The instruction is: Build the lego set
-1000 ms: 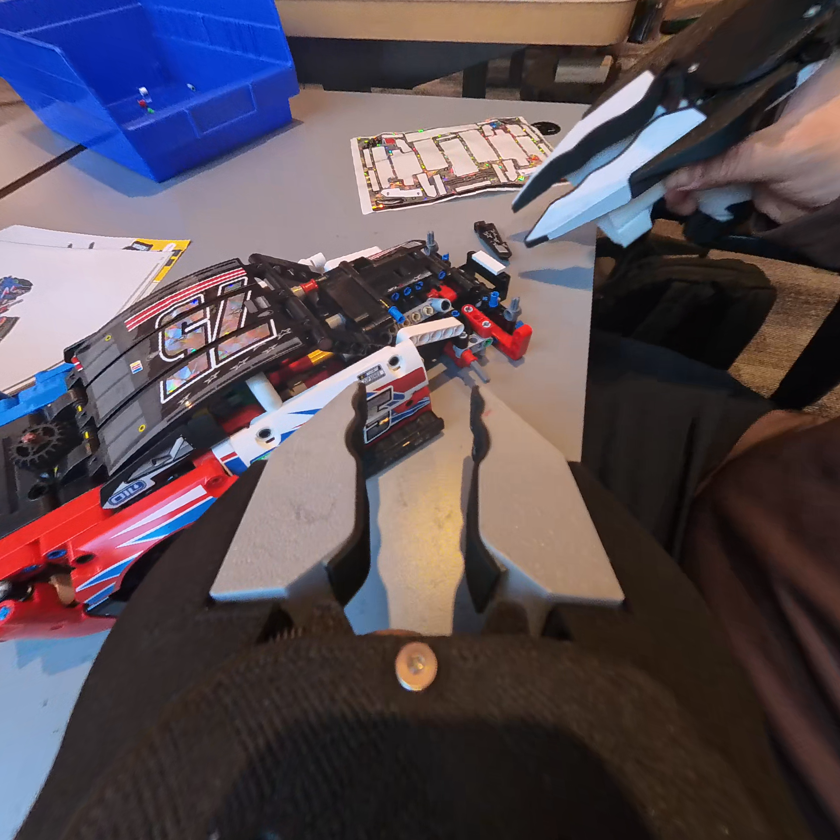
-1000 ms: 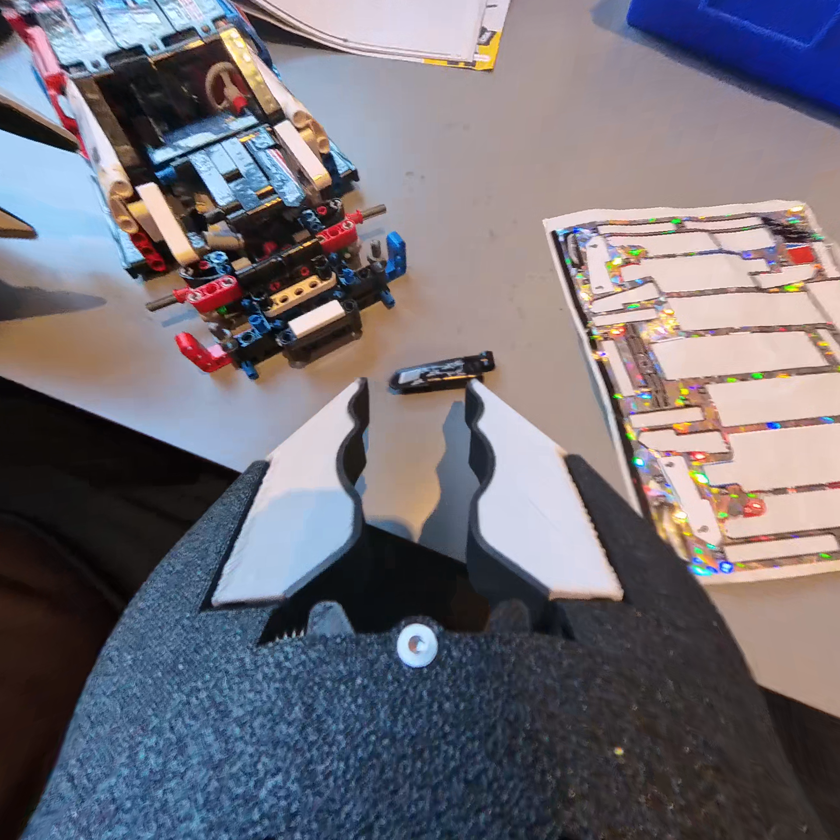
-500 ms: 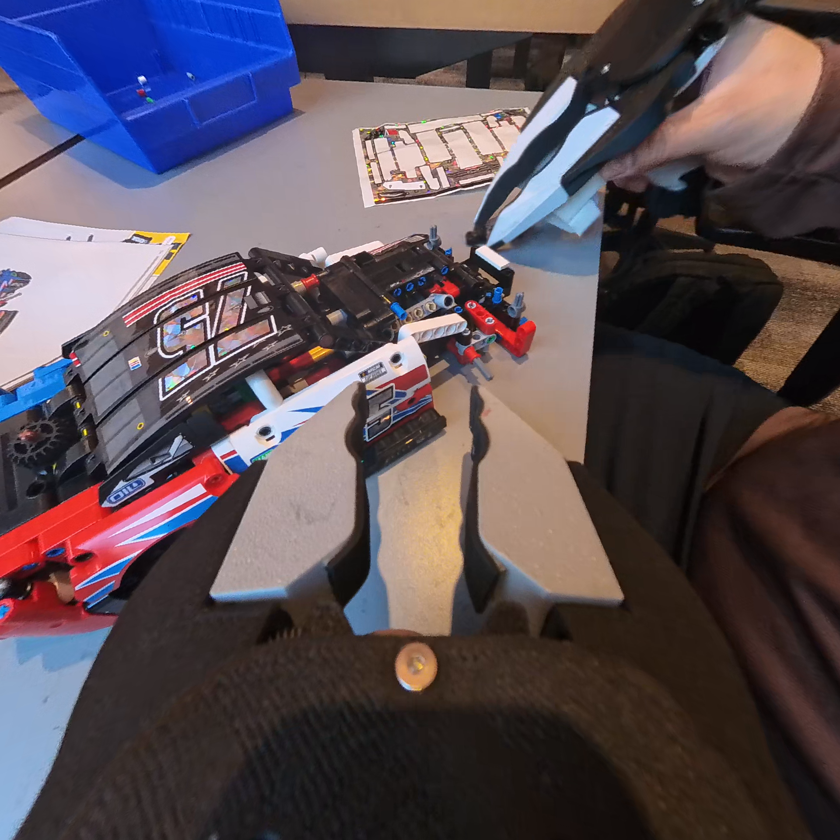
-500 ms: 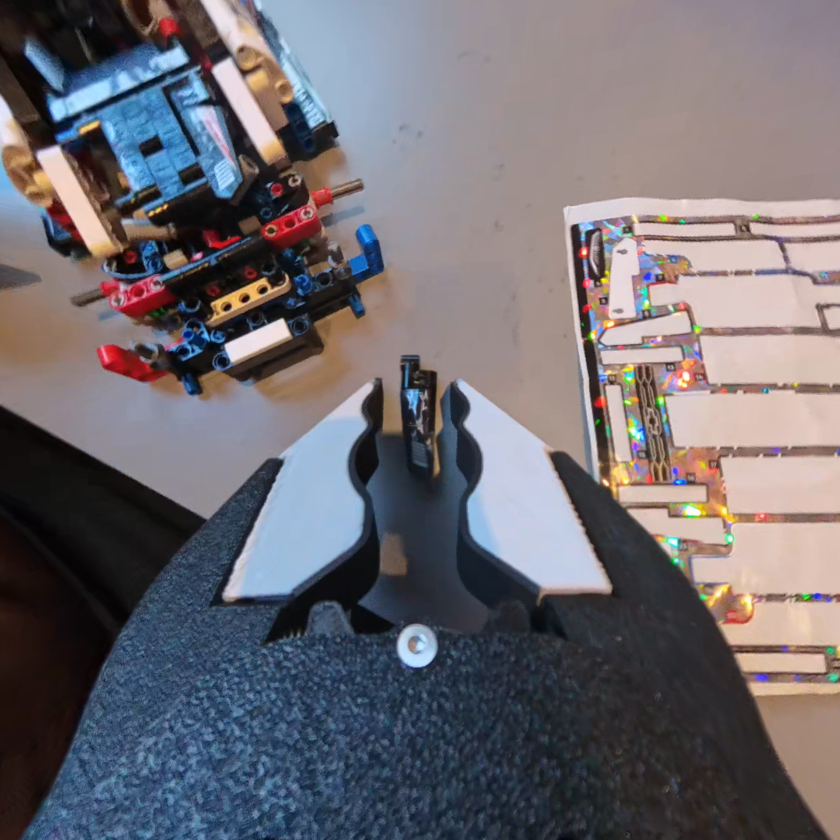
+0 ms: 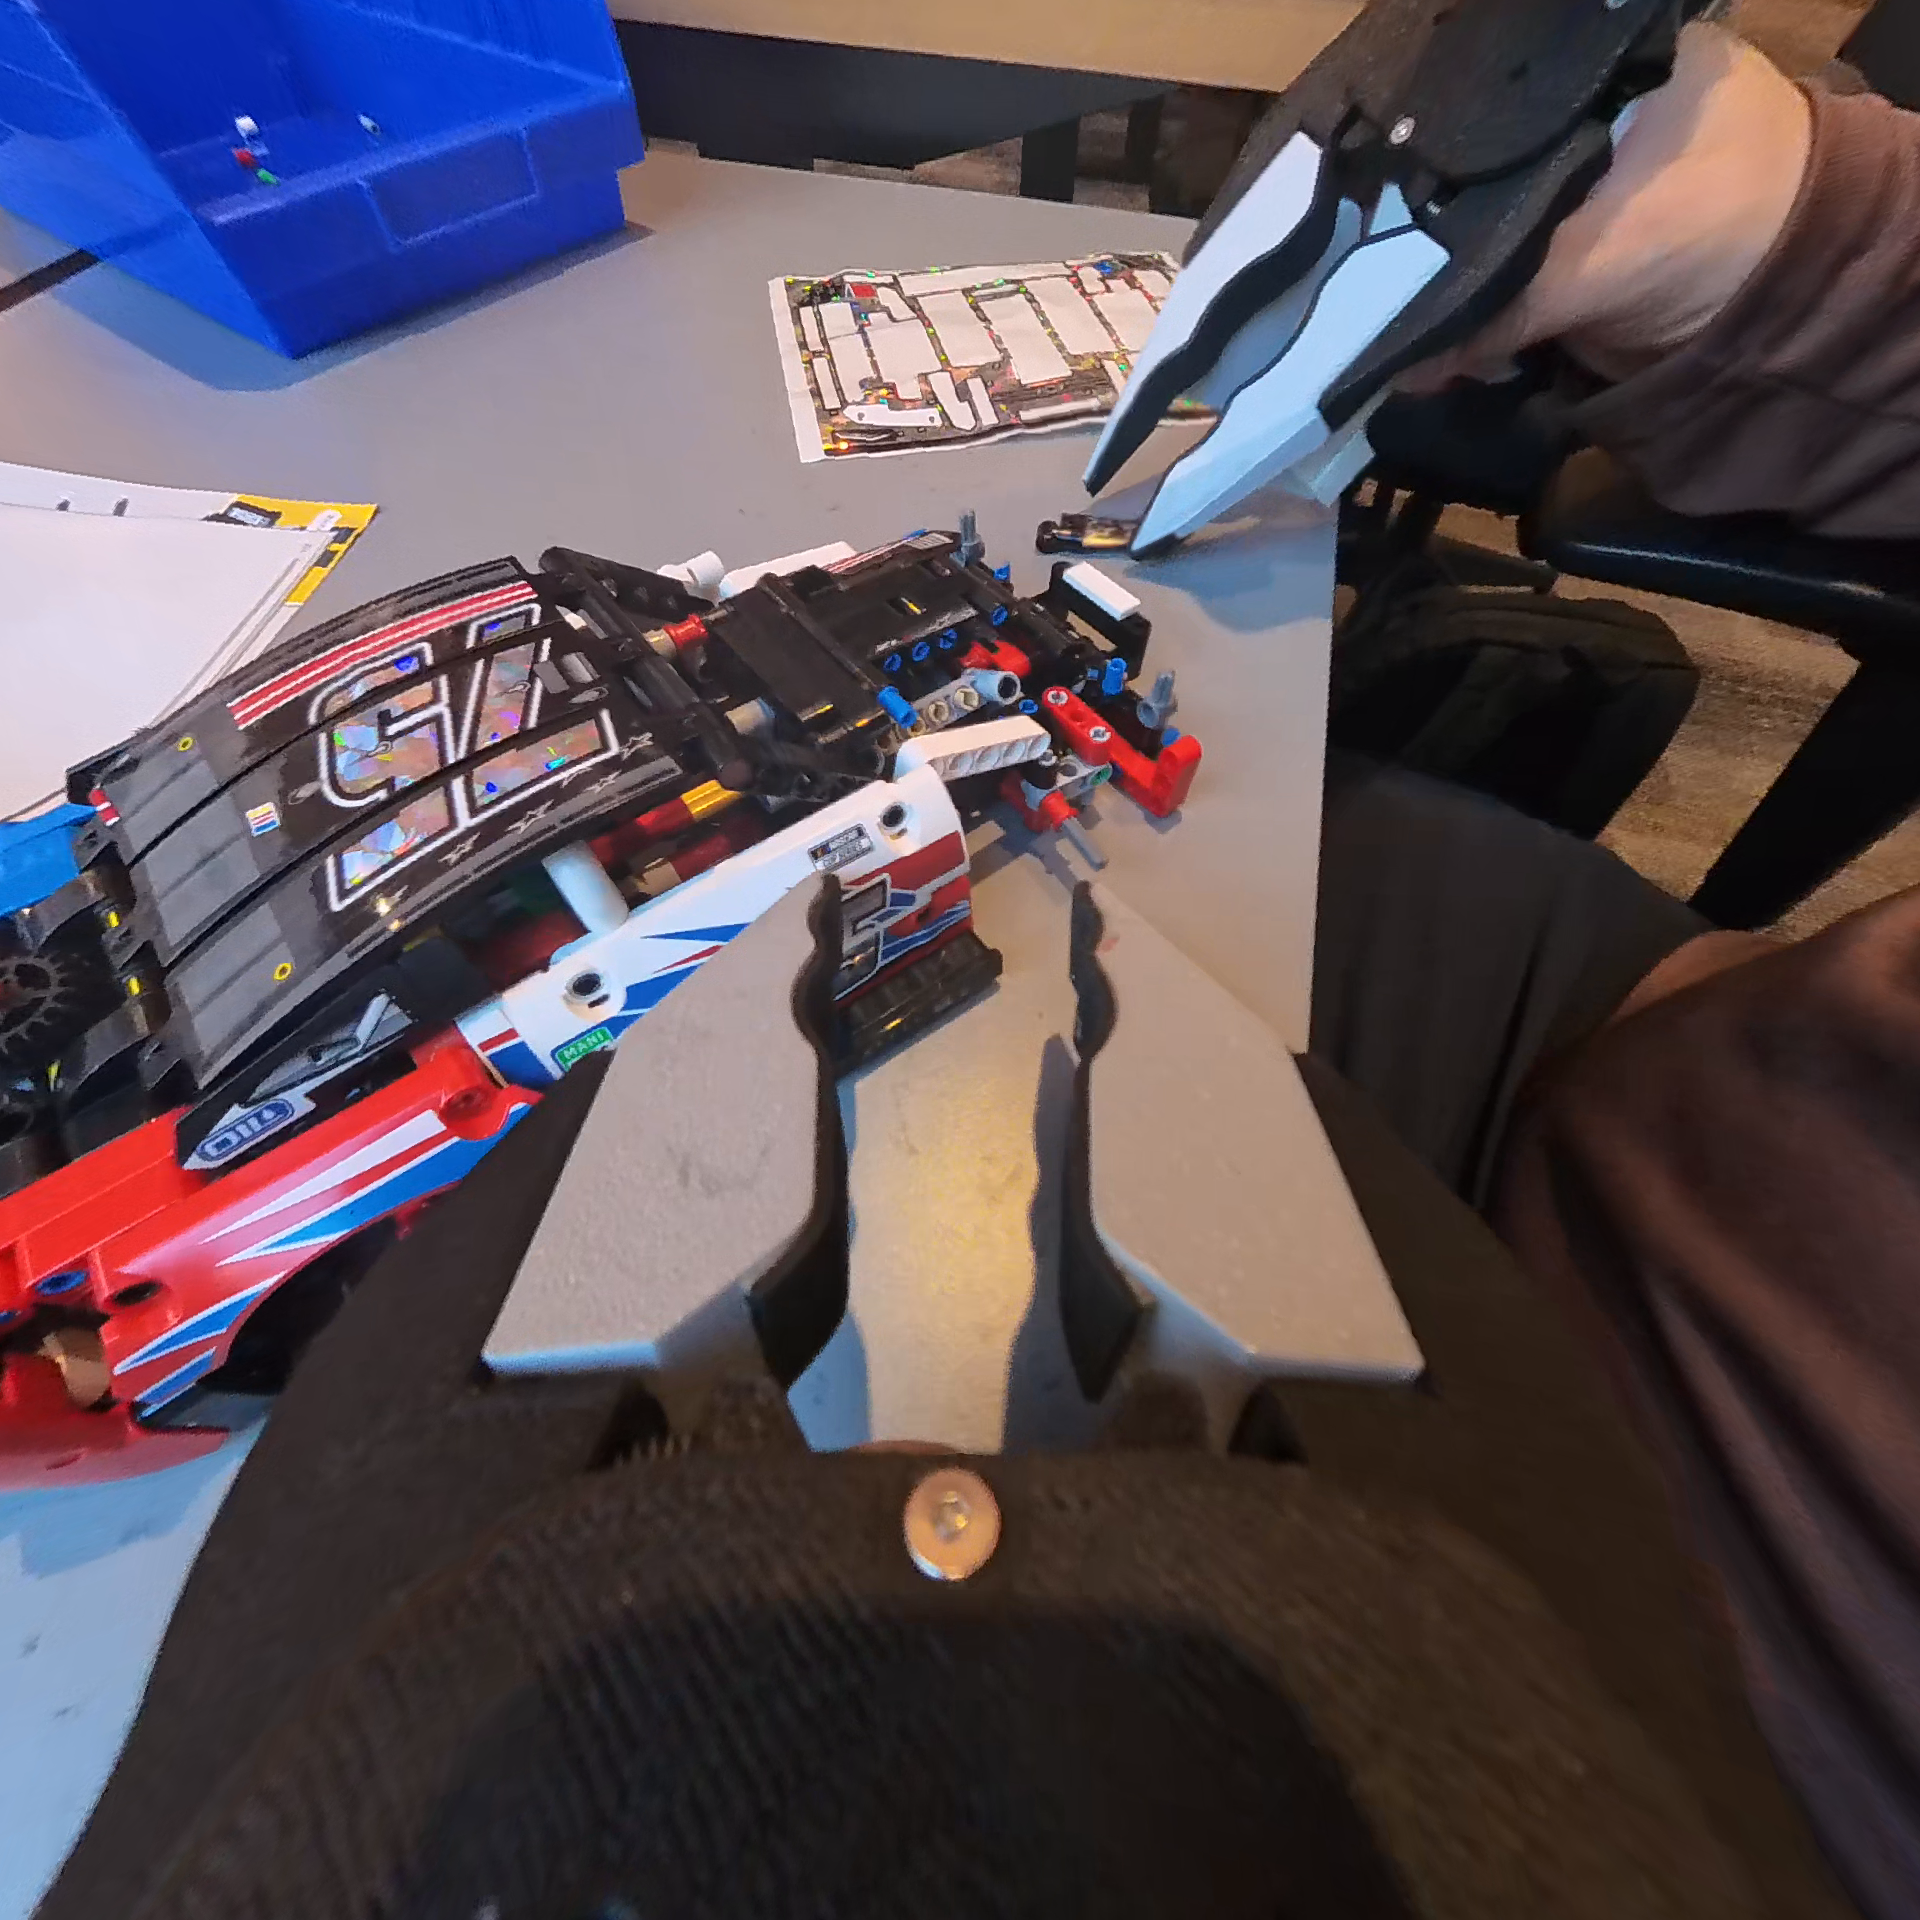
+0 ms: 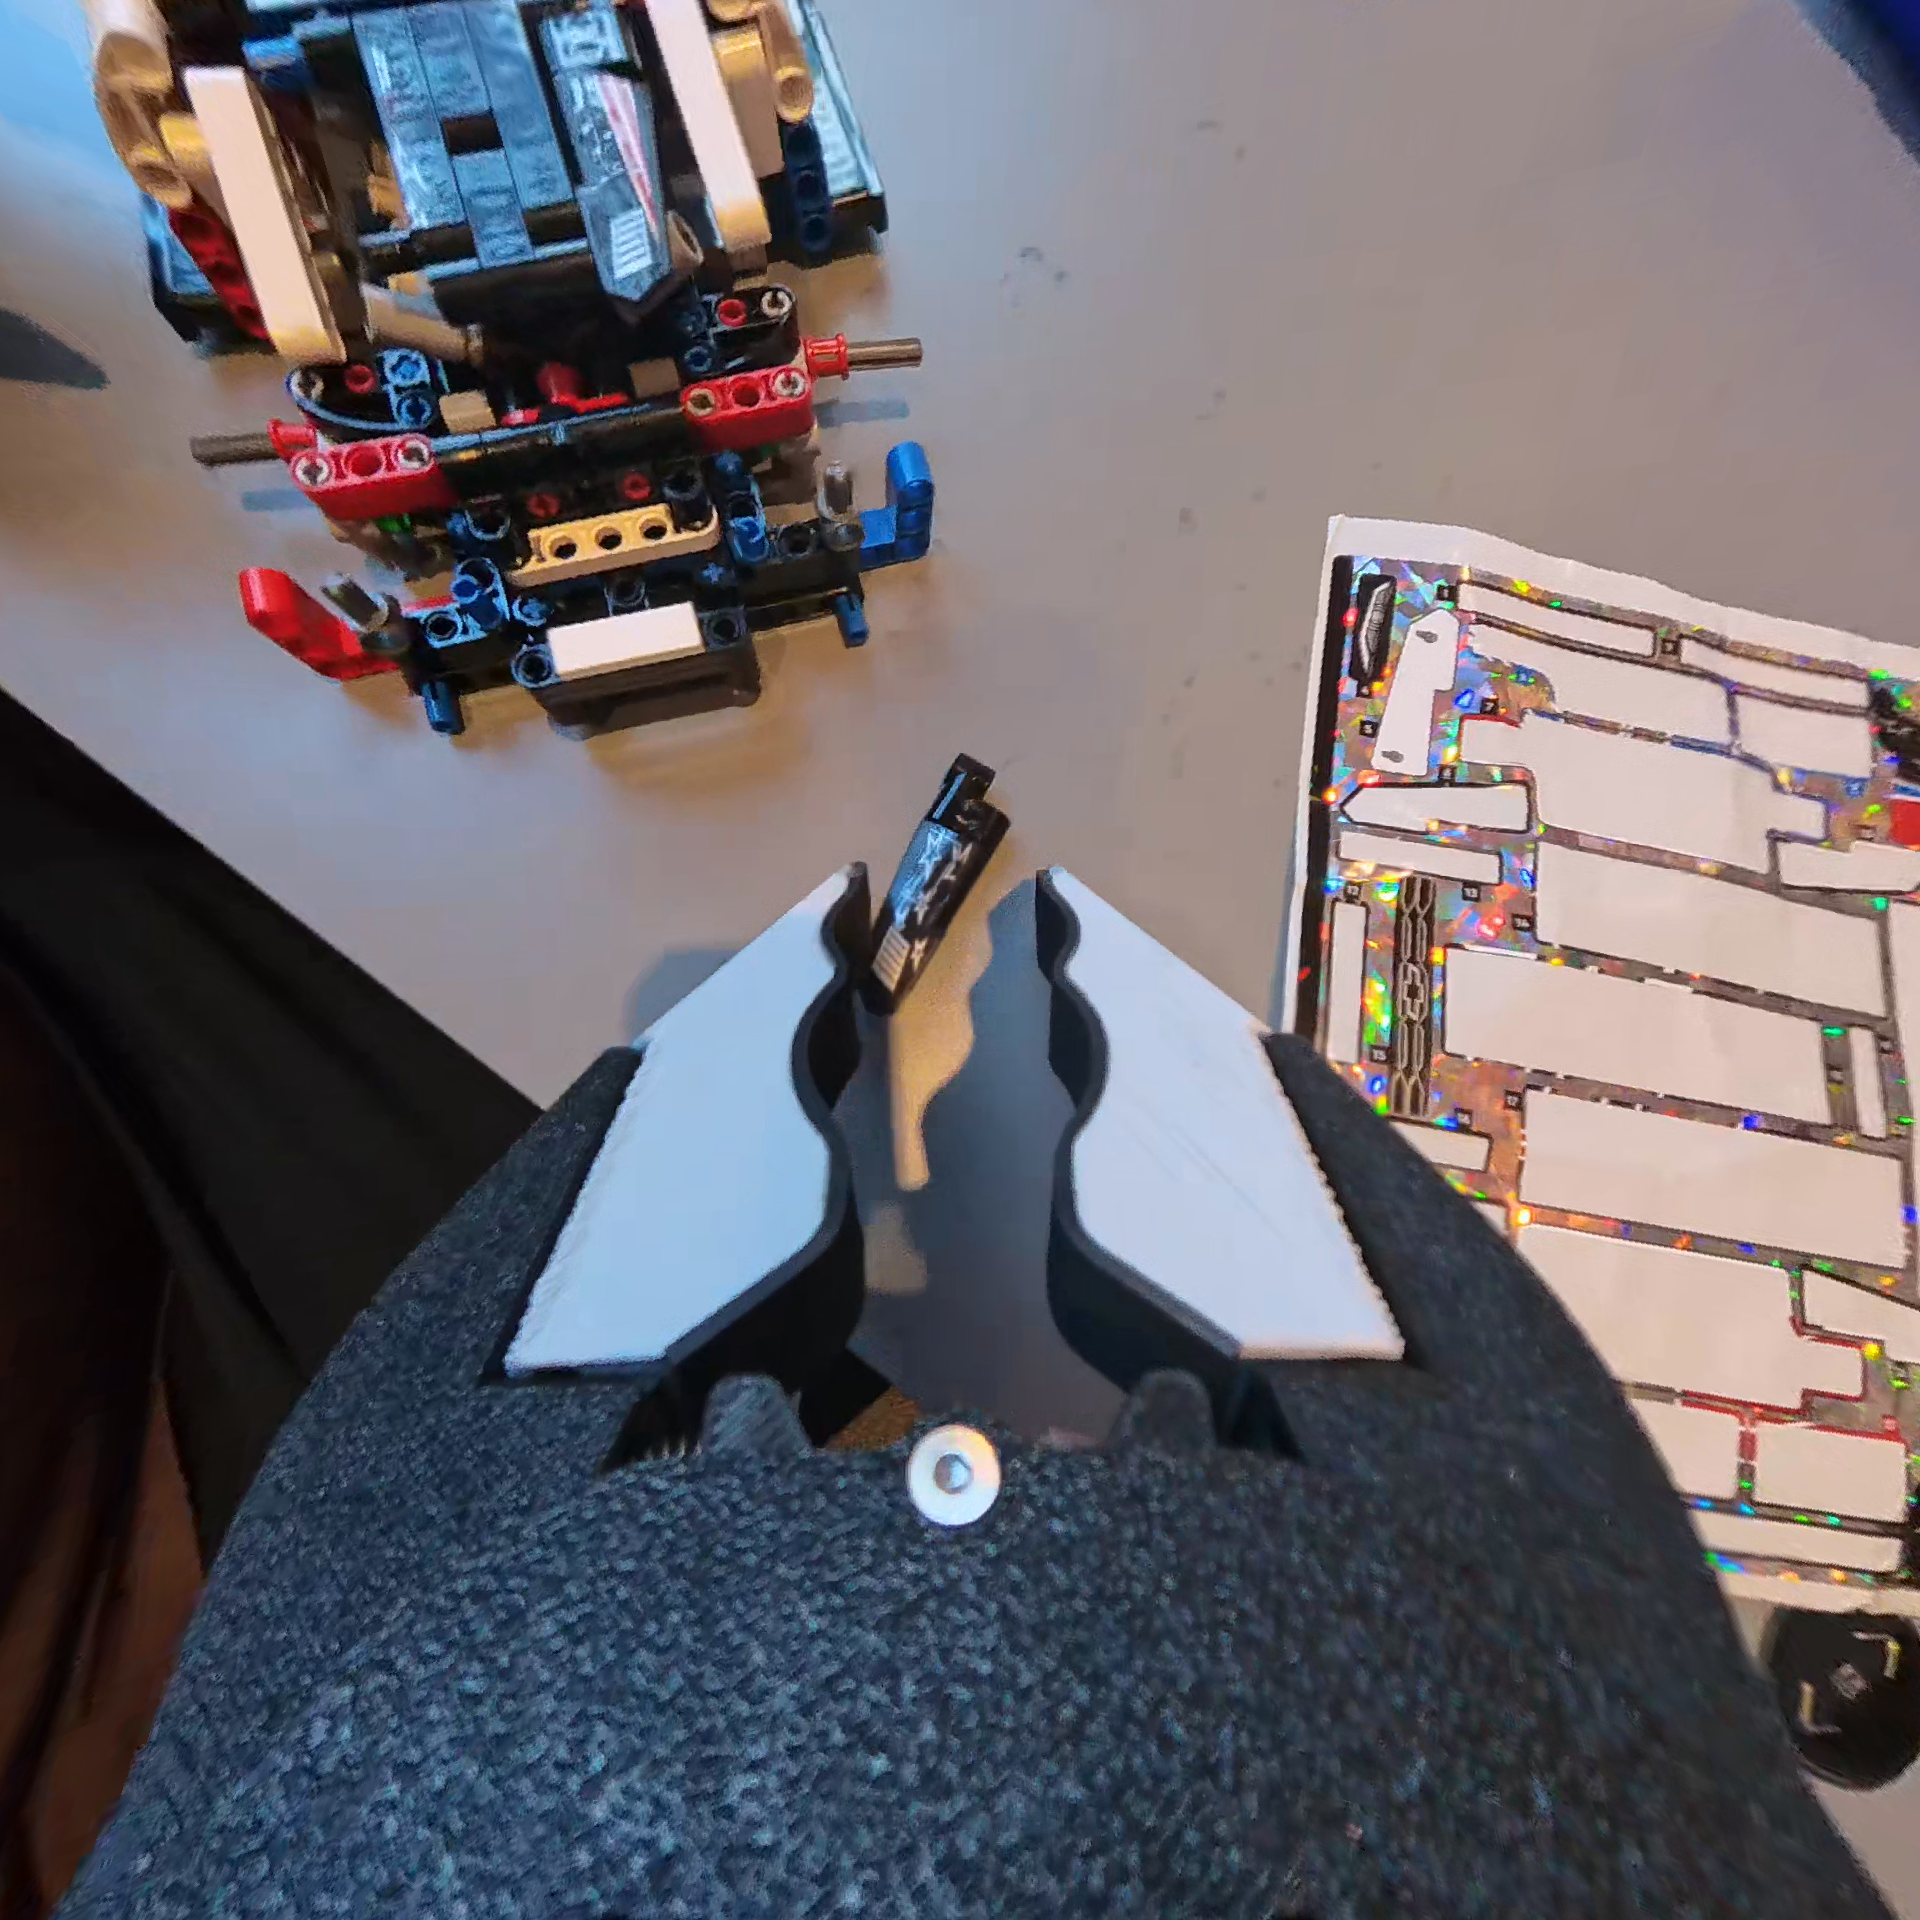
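Observation:
The partly built red, white and black lego car (image 5: pixel 468 831) lies on the grey table (image 5: pixel 582 416), its open front end toward the table's right edge. My left gripper (image 5: pixel 951 904) is open and empty, just right of the car's side panel. A small black stickered lego piece (image 6: pixel 935 883) lies on the table between the fingertips of my right gripper (image 6: pixel 948 894), tilted against the left finger (image 6: pixel 727 1091). The right gripper is open. In the left wrist view the right gripper (image 5: pixel 1132 509) points down at the piece (image 5: pixel 1086 535) in front of the car. The car's front also shows in the right wrist view (image 6: pixel 582 499).
A holographic sticker sheet (image 6: pixel 1610 1039) lies right of the piece and also shows in the left wrist view (image 5: pixel 977 353). A blue bin (image 5: pixel 312 187) stands at the back left. Instruction pages (image 5: pixel 125 623) lie left of the car. The table edge (image 5: pixel 1320 831) runs beside a person's dark lap. Tip to tip, the grippers are about 20 centimeters apart.
The right gripper came down around the black piece and narrowed on it, then opened wider; the piece turned from crosswise to lengthwise and now leans on the left finger. The left gripper stayed put.

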A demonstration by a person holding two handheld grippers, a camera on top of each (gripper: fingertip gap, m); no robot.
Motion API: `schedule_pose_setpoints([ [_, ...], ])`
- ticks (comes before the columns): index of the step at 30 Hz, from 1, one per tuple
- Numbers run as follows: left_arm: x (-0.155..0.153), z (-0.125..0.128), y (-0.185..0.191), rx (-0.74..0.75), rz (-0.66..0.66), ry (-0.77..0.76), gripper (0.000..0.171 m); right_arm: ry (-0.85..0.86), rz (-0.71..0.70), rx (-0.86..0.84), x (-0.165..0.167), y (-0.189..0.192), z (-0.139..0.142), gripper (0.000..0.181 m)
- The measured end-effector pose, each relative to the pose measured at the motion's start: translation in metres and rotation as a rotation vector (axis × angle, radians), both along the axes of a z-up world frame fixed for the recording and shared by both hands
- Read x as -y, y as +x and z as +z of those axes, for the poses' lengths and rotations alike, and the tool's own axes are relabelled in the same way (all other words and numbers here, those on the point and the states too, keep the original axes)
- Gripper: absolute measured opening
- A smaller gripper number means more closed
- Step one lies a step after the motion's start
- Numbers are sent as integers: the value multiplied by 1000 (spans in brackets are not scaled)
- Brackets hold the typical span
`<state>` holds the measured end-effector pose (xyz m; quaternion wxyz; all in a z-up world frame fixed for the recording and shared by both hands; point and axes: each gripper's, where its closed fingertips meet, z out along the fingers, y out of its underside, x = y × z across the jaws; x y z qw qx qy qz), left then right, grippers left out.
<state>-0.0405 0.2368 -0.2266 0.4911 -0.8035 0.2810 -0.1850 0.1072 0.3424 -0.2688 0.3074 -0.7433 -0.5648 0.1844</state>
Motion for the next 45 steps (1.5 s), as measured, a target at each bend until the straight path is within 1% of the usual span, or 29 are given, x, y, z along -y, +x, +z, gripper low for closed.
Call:
schedule_pose_setpoints([
  [3,0,2,-1,23,0,1,41,-50,-19,-35,1,-2,2,34],
  [5,0,4,-2,37,1,4,38,-74,-29,-50,4,-3,2,45],
  [7,0,4,-2,46,-1,0,37,-91,-39,-49,6,-3,-2,64],
  [8,0,4,-2,49,-4,-1,37,-95,-40,-42,7,-2,-4,67],
  [10,-1,4,-1,52,-5,-3,36,-87,-33,-42,8,-3,-5,67],
  [11,-1,4,-1,52,-5,-4,36,-85,-34,-43,8,-4,-6,66],
  [12,-1,4,-1,54,-5,-5,36,-83,-35,-45,9,-4,-5,60],
  [14,-1,4,-1,53,-7,-7,36,-69,-34,-43,10,-3,-5,40],
  [16,-1,4,-1,55,-10,-7,35,-66,-47,-54,10,-3,-5,38],
  [17,-1,4,0,55,-12,-7,35,-72,-60,-62,8,-2,-5,35],
  [20,-1,4,0,55,-13,-6,35,-73,-80,-76,3,1,-5,14],
  [25,1,6,1,59,-22,1,35,-76,-49,-88,5,-1,-2,14],
  [29,4,6,5,44,-51,18,36,-27,30,-165,19,-16,19,14],
  [32,5,4,8,9,-62,30,37,35,119,-242,38,-33,40,14],
  [35,6,0,11,-44,-69,40,37,113,195,-257,53,-46,50,14],
  [38,6,8,18,-37,-79,92,29,159,256,-250,64,-59,52,14],
  [40,9,15,26,-38,-130,127,16,169,295,-258,73,-66,52,14],
  [42,8,18,28,-125,-167,148,16,181,330,-265,80,-71,53,14],
  [45,4,28,36,-264,-230,227,22,236,364,-255,87,-74,51,13],
])
